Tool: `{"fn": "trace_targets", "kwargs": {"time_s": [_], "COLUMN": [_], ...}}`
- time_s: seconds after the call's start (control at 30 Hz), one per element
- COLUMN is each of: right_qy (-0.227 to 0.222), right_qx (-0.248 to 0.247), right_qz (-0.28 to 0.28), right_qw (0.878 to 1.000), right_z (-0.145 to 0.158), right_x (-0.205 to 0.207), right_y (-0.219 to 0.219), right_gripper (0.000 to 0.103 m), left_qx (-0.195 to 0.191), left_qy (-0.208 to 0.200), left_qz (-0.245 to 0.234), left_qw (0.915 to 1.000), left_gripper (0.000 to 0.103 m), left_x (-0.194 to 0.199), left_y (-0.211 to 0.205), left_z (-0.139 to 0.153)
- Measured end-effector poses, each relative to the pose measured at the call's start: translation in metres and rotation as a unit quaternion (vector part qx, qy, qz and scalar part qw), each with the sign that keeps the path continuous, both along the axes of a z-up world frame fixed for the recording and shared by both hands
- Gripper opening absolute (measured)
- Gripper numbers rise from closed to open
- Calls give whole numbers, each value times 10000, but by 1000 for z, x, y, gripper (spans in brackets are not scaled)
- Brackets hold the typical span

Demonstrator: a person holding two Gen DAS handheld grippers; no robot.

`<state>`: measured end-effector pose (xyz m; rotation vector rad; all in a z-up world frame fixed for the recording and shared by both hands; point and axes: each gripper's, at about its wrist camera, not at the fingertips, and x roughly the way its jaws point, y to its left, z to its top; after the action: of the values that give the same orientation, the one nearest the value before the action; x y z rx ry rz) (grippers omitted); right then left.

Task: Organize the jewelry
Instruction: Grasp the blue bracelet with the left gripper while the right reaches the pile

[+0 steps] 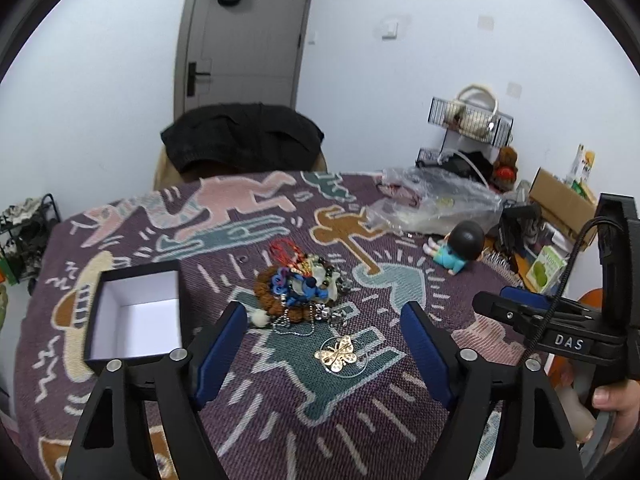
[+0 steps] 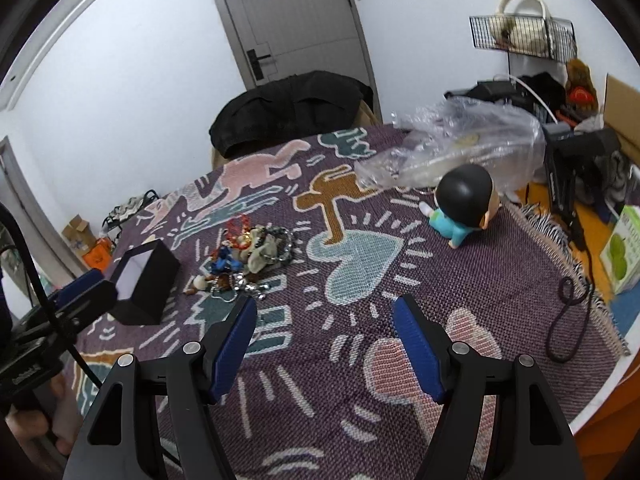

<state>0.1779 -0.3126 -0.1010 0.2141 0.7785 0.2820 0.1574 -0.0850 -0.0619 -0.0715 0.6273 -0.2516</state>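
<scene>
Left wrist view puts the butterfly pendant (image 1: 336, 353) flat on the tablecloth (image 1: 240, 420) just ahead between the wide, empty left gripper (image 1: 324, 320), box (image 1: 136, 316) to its left, while the right gripper (image 2: 326, 316), also wide and empty, sits farther right

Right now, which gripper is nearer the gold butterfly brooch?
Left. The left gripper has its open fingers on either side of the butterfly brooch, above it. The right gripper sits off to the right, over bare cloth.
</scene>
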Motion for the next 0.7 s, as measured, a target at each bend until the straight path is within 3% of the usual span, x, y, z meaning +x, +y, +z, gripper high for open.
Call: {"fn": "trace_targets", "kwargs": {"time_s": [0.4,0.7], "right_qy": [285,503], "right_qx": [345,544], "right_qz": [-204,-258], "right_qw": [9988,9969], "right_z": [-30,-51], "right_x": [34,54], "right_y": [-9,-11], "right_gripper": [71,71], "left_qx": [243,272], "left_qy": [487,870], "left_qz": [-200,-97], "left_qw": [9983,9958], "left_gripper": [64,51], "left_x": [61,102], "left_y": [-19,-21], "left_z": [-31,-53]}}
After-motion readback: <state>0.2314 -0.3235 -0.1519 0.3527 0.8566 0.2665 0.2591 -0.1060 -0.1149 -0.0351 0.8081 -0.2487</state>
